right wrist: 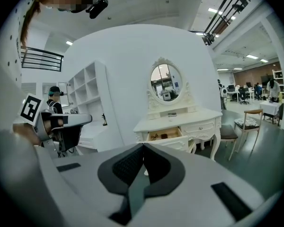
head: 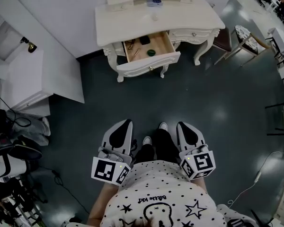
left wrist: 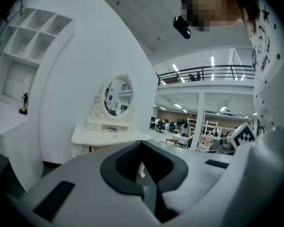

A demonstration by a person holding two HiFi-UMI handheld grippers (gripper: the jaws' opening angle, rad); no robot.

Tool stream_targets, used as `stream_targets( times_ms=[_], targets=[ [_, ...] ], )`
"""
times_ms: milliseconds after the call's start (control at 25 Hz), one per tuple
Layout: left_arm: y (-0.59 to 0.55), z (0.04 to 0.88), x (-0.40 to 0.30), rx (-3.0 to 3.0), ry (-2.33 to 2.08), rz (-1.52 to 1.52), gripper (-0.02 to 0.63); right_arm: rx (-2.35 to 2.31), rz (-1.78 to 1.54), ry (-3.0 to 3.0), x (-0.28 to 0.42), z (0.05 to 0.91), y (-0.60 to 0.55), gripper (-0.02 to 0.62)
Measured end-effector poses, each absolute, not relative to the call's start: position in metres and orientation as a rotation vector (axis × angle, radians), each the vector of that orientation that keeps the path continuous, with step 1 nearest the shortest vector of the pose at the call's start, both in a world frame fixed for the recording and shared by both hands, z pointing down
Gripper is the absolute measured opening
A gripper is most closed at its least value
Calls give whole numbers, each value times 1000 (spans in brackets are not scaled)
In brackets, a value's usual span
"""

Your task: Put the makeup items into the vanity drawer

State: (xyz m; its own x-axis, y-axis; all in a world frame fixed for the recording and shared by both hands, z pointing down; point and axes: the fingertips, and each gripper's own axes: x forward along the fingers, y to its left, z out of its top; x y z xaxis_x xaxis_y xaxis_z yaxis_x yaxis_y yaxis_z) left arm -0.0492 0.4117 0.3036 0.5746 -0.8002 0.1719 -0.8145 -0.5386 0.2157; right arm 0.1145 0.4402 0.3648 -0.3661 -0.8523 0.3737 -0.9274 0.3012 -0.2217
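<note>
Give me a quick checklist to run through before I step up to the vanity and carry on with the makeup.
1. Drawer open: ok, it is pulled out, with a few small things lying in it.
2. Left gripper free: ok, shut and holding nothing.
3. Right gripper free: ok, shut and holding nothing.
4. Vanity within reach: not ok, it stands well ahead across the floor.
5. Makeup left to pick up: cannot tell. A small thing lies on the vanity top and a box sits on the shelf behind it, both too small to identify.
</note>
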Motion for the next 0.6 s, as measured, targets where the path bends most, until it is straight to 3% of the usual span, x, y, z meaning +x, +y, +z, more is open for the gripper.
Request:
stream_targets(
  times_ms=[600],
  targets=[
    [322, 300, 10, 2465, -1469, 6, 2, 1570, 590, -2426, 186, 367, 335, 9]
  ],
)
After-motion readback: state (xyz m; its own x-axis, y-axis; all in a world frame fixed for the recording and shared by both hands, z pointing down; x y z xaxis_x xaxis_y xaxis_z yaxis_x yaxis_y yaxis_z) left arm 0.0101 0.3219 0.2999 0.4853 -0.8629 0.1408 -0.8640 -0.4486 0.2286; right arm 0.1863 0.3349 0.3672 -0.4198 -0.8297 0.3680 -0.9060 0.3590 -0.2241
